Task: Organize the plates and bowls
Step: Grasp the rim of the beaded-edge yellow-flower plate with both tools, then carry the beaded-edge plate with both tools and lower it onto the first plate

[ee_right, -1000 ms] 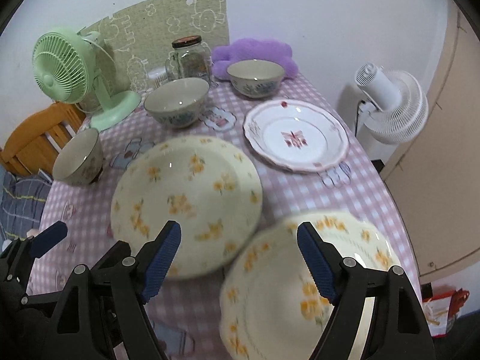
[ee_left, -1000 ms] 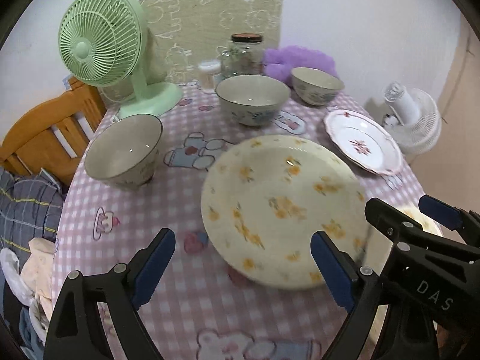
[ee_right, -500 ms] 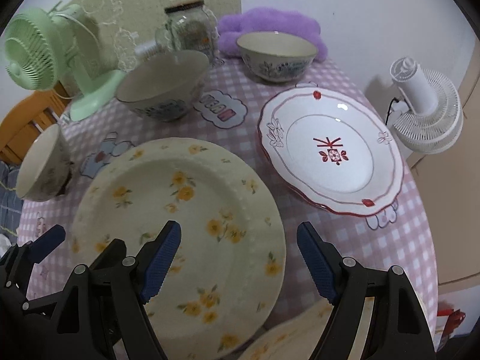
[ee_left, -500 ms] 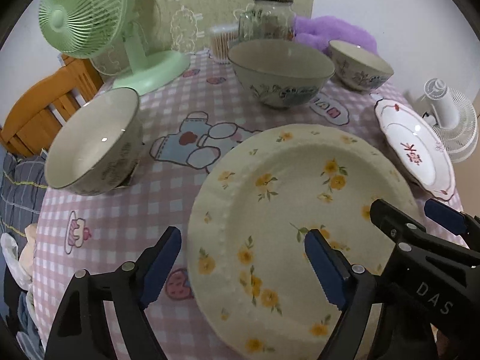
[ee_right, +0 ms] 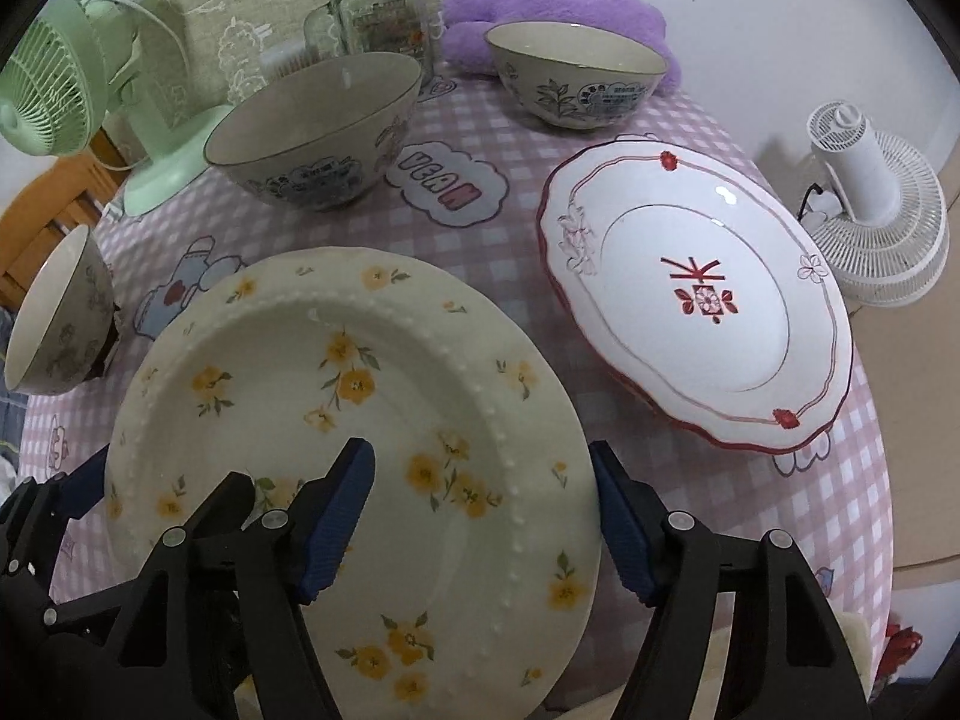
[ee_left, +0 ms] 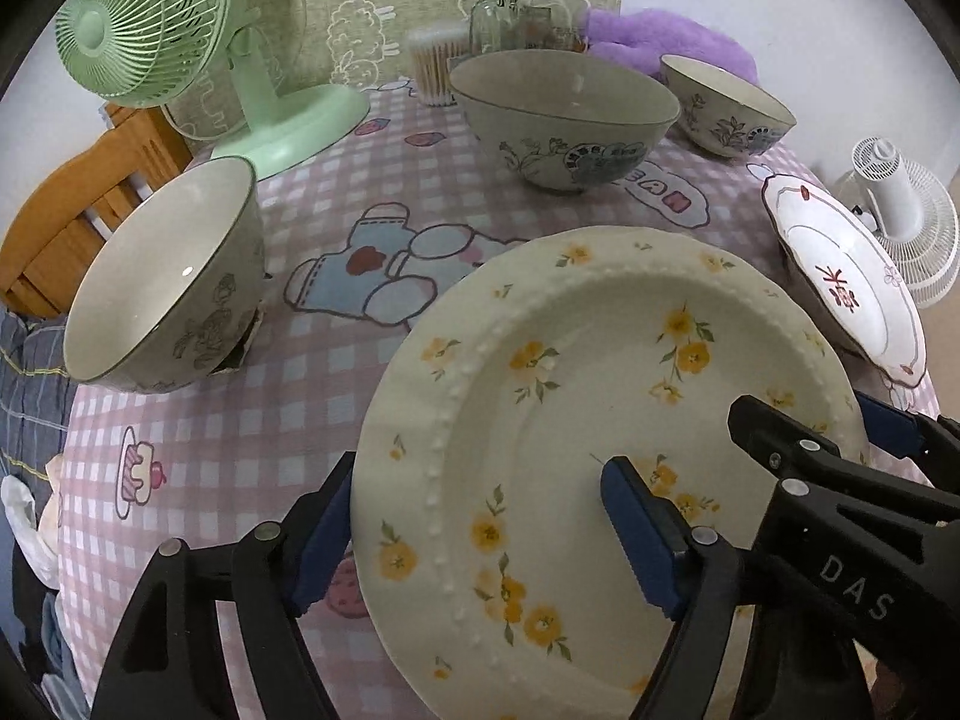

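A cream plate with yellow flowers [ee_left: 576, 420] lies on the pink checked tablecloth [ee_left: 252, 444], also in the right wrist view [ee_right: 336, 396]. My left gripper [ee_left: 480, 534] is open and straddles its left rim. My right gripper [ee_right: 486, 522] is open and straddles its right rim. A white plate with red trim [ee_right: 696, 312] lies to the right [ee_left: 840, 276]. Three bowls stand around: one at left [ee_left: 162, 276], a large one behind [ee_left: 564, 114], a small one far back [ee_right: 576, 78].
A green fan [ee_left: 180, 30] stands at the back left, a glass jar [ee_right: 378, 6] and a purple cushion [ee_right: 552, 0] at the back. A white fan [ee_right: 876, 204] stands off the table's right edge. A wooden chair [ee_left: 66, 216] is at left.
Both grippers have moved forward and down onto the yellow-flowered plate, from hovering before it to straddling its two sides. The second yellow plate near me has dropped out of the right wrist view.
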The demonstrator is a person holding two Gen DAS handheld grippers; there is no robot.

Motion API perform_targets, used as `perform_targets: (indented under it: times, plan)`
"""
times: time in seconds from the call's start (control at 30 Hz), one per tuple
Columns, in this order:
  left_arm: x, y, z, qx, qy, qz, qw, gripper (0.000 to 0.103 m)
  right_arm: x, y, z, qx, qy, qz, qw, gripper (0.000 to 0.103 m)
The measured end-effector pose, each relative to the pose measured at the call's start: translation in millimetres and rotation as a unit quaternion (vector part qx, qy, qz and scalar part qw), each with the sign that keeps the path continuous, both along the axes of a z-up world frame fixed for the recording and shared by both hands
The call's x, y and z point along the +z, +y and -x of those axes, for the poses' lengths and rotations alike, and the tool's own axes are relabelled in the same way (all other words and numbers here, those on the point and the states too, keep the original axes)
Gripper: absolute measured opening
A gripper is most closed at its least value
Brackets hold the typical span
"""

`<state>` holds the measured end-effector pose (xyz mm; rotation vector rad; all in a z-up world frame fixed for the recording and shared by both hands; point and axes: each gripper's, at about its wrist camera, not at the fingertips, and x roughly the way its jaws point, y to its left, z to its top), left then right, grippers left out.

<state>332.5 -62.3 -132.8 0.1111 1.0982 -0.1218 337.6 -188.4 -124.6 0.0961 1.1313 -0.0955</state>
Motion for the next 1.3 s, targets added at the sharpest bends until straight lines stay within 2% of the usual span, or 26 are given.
perform_targets:
  times: [0.5, 0.57, 0.63, 0.77, 1.03, 1.3]
  plan:
    - [2, 64, 53, 0.015, 0.027, -0.004, 0.9995, 0.079, 0, 58, 46, 0.054, 0.031, -0.022, 0.998, 0.072]
    - [2, 67, 55, 0.015, 0.021, -0.006, 0.9997, 0.074, 0, 62, 48, 0.057, 0.030, -0.018, 0.998, 0.072]
    - [2, 66, 53, 0.013, 0.017, -0.009, 0.9997, 0.074, -1, 62, 45, 0.055, 0.031, -0.015, 0.998, 0.071]
    - [2, 69, 48, 0.027, 0.019, 0.001, 0.9995, 0.071, -4, 59, 38, 0.064, 0.031, -0.002, 0.997, 0.060]
    - [2, 68, 44, 0.047, 0.023, 0.003, 0.9986, 0.070, -7, 62, 34, 0.068, 0.021, 0.007, 0.997, 0.064]
    - [7, 77, 49, 0.054, 0.026, 0.012, 0.9981, 0.069, -2, 72, 37, 0.071, 0.031, 0.024, 0.997, 0.064]
